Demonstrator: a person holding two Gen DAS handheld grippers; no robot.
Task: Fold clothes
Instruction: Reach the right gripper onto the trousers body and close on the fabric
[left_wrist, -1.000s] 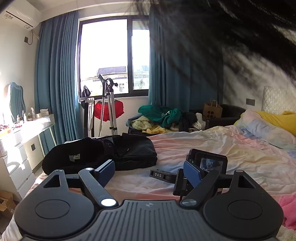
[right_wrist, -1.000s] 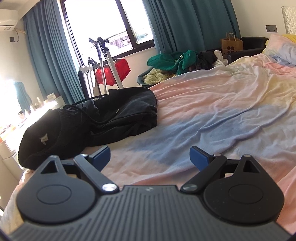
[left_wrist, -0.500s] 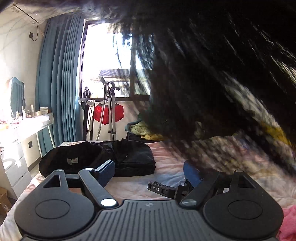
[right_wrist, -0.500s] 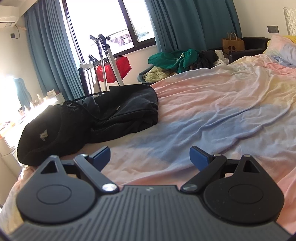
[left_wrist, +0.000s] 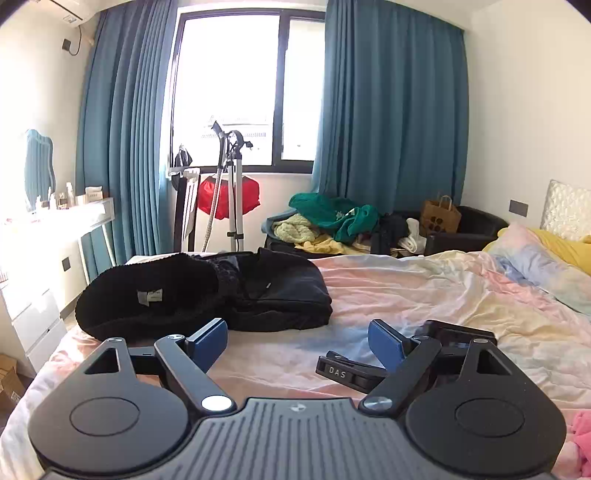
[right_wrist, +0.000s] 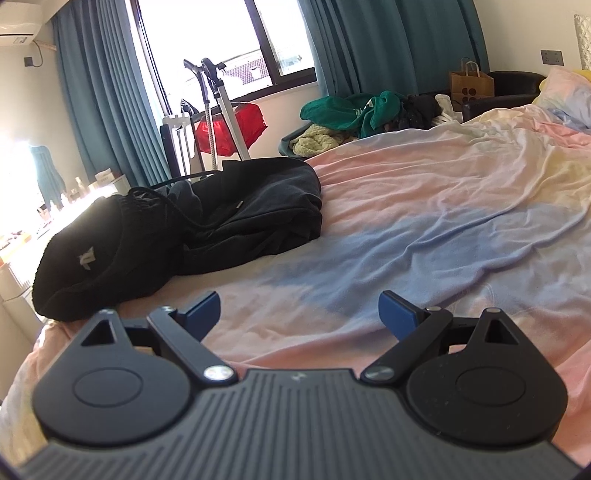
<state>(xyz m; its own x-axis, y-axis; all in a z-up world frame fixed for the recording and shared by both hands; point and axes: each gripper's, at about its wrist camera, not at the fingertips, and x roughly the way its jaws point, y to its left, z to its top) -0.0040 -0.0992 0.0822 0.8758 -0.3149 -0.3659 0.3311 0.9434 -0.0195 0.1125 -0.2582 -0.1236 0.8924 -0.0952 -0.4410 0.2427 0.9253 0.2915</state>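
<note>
On the bed (right_wrist: 424, 206), near its far left corner beside the window end, lay the black clothes (left_wrist: 207, 291): a fleecy piece with a small tag showing, bunched against a smoother dark garment with a drawcord, the two touching and partly overlapping. Neither looked folded; both sat in a loose heap on the pastel sheet.

The left tongs (left_wrist: 297, 338) stood wide open with nothing between the blue pads, hovering low over the sheet, short of the heap. The right tongs (right_wrist: 299, 310) were likewise open and empty, over the bare blue-and-pink stretch of sheet, with the heap ahead and to the left. In the left wrist view the right tool's black body showed just beyond the left tongs' right finger, so the two sat close together.

As a judgement, the fabric would be soft, limp and fairly light, the fleece bulkier and grippier than the smooth piece. It would sag and drag rather than keep shape, so a pinch through one layer at a hem, cuff or shoulder seam should serve better than a grab at the middle of the pile. The drawcord could snag. Lifting one garment clear of the other seemed the sensible first hold.
</note>
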